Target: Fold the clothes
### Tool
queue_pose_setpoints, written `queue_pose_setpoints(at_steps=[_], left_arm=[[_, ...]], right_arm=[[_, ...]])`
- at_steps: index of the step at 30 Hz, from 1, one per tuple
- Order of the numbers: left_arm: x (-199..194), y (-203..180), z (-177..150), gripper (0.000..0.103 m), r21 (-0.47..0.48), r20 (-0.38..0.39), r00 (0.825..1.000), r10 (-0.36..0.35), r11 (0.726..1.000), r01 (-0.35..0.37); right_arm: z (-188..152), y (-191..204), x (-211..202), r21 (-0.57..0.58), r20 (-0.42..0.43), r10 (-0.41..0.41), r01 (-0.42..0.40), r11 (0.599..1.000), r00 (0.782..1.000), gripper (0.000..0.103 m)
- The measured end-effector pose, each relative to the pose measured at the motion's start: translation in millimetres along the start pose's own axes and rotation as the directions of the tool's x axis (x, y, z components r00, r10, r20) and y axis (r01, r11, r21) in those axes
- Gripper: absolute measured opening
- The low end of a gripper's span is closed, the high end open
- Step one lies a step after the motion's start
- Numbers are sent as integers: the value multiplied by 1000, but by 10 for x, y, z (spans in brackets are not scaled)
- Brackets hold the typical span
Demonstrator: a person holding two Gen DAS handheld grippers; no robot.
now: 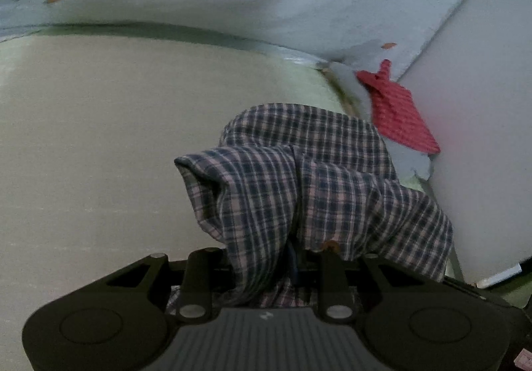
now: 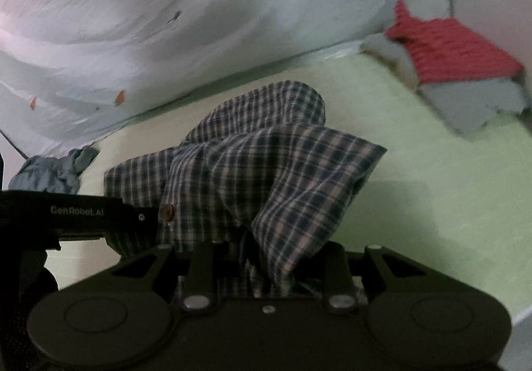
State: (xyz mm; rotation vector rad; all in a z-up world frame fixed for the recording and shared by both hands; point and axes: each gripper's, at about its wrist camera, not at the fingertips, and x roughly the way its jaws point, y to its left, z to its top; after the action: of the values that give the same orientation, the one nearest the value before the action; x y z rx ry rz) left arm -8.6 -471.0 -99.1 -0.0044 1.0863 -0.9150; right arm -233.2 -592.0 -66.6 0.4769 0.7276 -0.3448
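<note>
Plaid cloth fills both wrist views: the checked shirt bunches up right in front of my left tool and drapes over my right tool too. Each tool seems clamped on a gathered hem, though fabric hides the fingertips, so I can't confirm the pinch itself. The shirt hangs partly lifted over the pale green bed. Ahead and to the right sits a red-and-grey folded pile. My worry: the wad slips or layers bunch unevenly, since I may be holding several layers at once.
</note>
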Motion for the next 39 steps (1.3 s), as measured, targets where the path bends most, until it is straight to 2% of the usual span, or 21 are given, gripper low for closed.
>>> queue_pose_setpoints(at_steps=[3, 6, 10, 17, 19, 20, 22, 23, 24, 25, 27, 29, 32, 35, 37, 39], left_arm=[[346, -517, 82, 28, -44, 6, 1000, -18, 999, 19], [560, -1072, 179, 28, -1, 41, 998, -50, 999, 50], [850, -1661, 470, 28, -8, 62, 991, -119, 993, 120], [1369, -2376, 1222, 28, 2, 141, 965, -219, 975, 221], [1550, -2483, 1482, 28, 18, 161, 964, -212, 977, 211], [1657, -2530, 1599, 29, 25, 165, 965, -206, 979, 204], [1882, -2599, 1802, 38, 37, 171, 968, -186, 983, 182], [2003, -2604, 1866, 52, 32, 176, 972, -157, 988, 154], [2150, -2609, 1924, 70, 23, 174, 978, -114, 994, 111], [2301, -2613, 1981, 76, 13, 171, 983, -68, 998, 67], [2497, -2552, 2025, 79, 7, 164, 986, 16, 1000, -18], [2642, -2486, 2046, 83, -6, 160, 985, 61, 998, -60], [2843, -2372, 2073, 94, -28, 135, 986, 94, 995, -91], [3043, -2257, 2100, 99, -49, 109, 986, 126, 991, -121], [3116, -2207, 2120, 99, -55, 89, 986, 143, 989, -138], [3074, -2190, 2120, 99, -28, 94, 985, 146, 989, -144]], right_arm=[[304, -596, -45, -17, 8, -4, 4, 1000, 1000, 27], [629, -1153, -138, -56, 74, -13, 17, 998, 997, 27], [1115, -1802, -225, -51, 131, -38, 45, 998, 991, 27], [2156, -2517, -134, -147, 255, -46, 86, 985, 966, 27], [2455, -2675, -22, -143, 289, -48, 92, 985, 956, 30], [2586, -2750, 64, -146, 305, -60, 109, 983, 950, 34], [2806, -2886, 294, -159, 339, -118, 180, 971, 933, 52], [2862, -2925, 432, -166, 347, -165, 234, 958, 923, 55], [2896, -2950, 570, -174, 350, -209, 283, 943, 913, 62], [2930, -2975, 708, -182, 352, -253, 331, 926, 901, 70], [2909, -2987, 914, -195, 353, -296, 379, 905, 888, 78], [2818, -2964, 1067, -209, 364, -294, 385, 899, 884, 83], [2665, -3002, 1313, -205, 331, -220, 297, 933, 918, 89], [2604, -3143, 1671, -141, 229, -181, 217, 966, 956, 93], [2597, -3231, 1826, -91, 186, -169, 188, 978, 968, 102], [2600, -3279, 1850, -75, 181, -167, 183, 980, 969, 103]])
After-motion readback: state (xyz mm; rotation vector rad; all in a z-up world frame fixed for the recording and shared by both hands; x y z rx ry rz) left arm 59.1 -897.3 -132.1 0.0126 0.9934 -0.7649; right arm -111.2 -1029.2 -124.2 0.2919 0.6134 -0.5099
